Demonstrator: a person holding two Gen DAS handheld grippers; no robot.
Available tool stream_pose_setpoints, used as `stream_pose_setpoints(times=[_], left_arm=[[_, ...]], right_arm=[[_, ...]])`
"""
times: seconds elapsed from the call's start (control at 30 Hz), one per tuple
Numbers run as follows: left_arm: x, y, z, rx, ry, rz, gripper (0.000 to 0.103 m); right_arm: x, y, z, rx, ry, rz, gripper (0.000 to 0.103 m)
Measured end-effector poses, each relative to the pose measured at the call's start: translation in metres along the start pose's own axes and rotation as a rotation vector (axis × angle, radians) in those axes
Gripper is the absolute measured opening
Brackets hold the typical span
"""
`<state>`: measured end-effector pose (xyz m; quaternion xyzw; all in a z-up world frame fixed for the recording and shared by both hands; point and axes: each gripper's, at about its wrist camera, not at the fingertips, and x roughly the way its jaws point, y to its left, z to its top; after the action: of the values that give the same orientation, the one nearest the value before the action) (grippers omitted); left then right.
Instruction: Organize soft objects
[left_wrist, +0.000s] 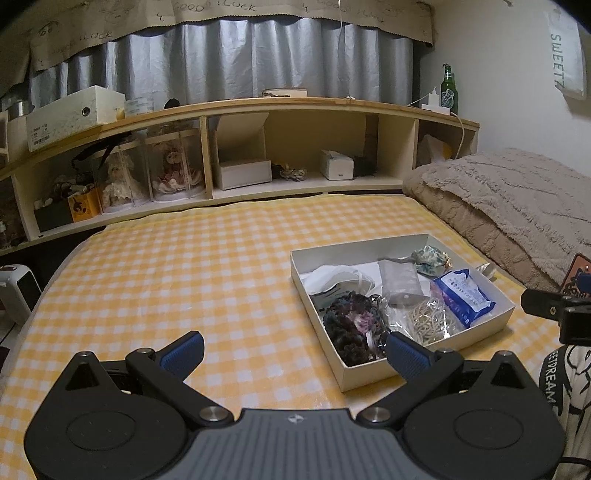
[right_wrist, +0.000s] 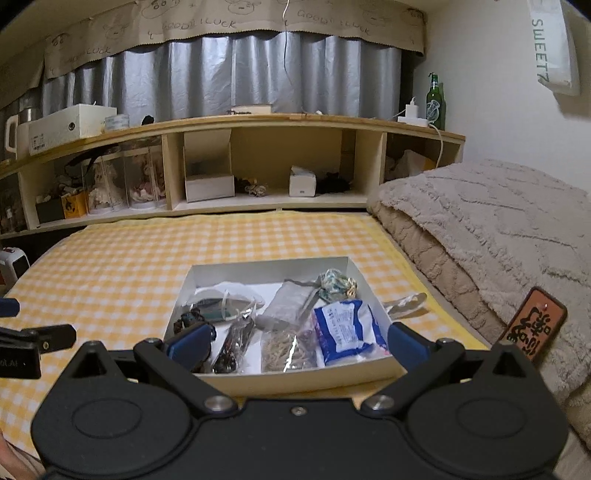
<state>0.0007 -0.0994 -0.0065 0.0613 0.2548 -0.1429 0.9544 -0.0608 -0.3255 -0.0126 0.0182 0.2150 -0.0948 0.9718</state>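
Yellow-and-white checked bedding (left_wrist: 184, 266) covers the bed on which everything lies, with both tools held low over its near edge. Closest in, the left hand-held gripper (left_wrist: 293, 349) has its blue-padded fingers spread wide and nothing between them; the right hand-held gripper (right_wrist: 295, 341) is likewise spread and empty.

Just ahead of the right hand-held gripper, and ahead and to the right of the left one, sits a shallow white box (right_wrist: 295, 376) holding the soft things. At its near left corner, close to the left tool's right finger, lies a dark knitted piece (left_wrist: 349, 328) with purple flecks. Beside that is a clear bag of pale elastic bands (right_wrist: 282, 347), and at the near right a blue-and-white packet (right_wrist: 343, 332). Farther in are a white face mask (left_wrist: 332, 278) at the left, a grey pouch (left_wrist: 400, 282) in the middle, and a small patterned cloth bundle (right_wrist: 336, 284) in the far right corner. Something clear and crinkled (right_wrist: 404, 304) lies on the bedding just outside the box's right wall; it may be empty wrapping.

To the right a folded beige blanket (right_wrist: 498, 229) is piled. Beyond the bed a wooden shelf unit (right_wrist: 258, 123) holds dolls in clear cases (left_wrist: 144, 173), small white boxes (left_wrist: 243, 173) and a green bottle (right_wrist: 435, 99).
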Motion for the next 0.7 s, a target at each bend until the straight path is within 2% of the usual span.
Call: stream_pose_setpoints(times=[0.3, 0.7], left_arm=[[0.000, 0.006, -0.005, -0.030, -0.003, 0.008, 0.103], [0.000, 0.007, -0.008, -0.029, -0.005, 0.011, 0.103]], right_arm=[[-0.002, 0.011, -0.006, -0.064, -0.005, 0.001, 0.103], [-0.002, 0.011, -0.007, -0.054, -0.005, 0.005, 0.103]])
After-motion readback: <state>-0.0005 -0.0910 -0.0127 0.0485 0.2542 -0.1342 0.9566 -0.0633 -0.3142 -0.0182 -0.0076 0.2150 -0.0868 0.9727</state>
